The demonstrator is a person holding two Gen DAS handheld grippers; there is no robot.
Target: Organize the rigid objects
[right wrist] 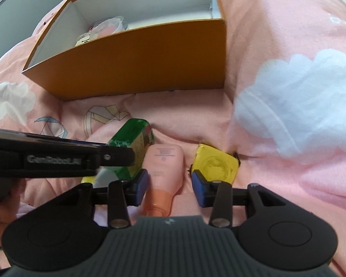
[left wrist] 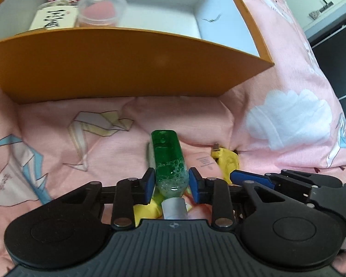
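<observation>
Pink bedding [left wrist: 103, 152] bears a green bottle [left wrist: 168, 159] clamped in the left gripper [left wrist: 171, 183].

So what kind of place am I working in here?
Most likely a bedroom: everything lies on a soft pink quilt printed with clouds and origami cranes, rumpled like bedding. The orange box rests directly on it, with dark furniture beyond.

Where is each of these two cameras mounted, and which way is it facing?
Left wrist view: on the left gripper, looking down its fingers at a green bottle; the right gripper intrudes at right.
Right wrist view: on the right gripper, facing a pink bottle; a hand shows.
Both show the orange box, yellow object, pink bedding.
</observation>
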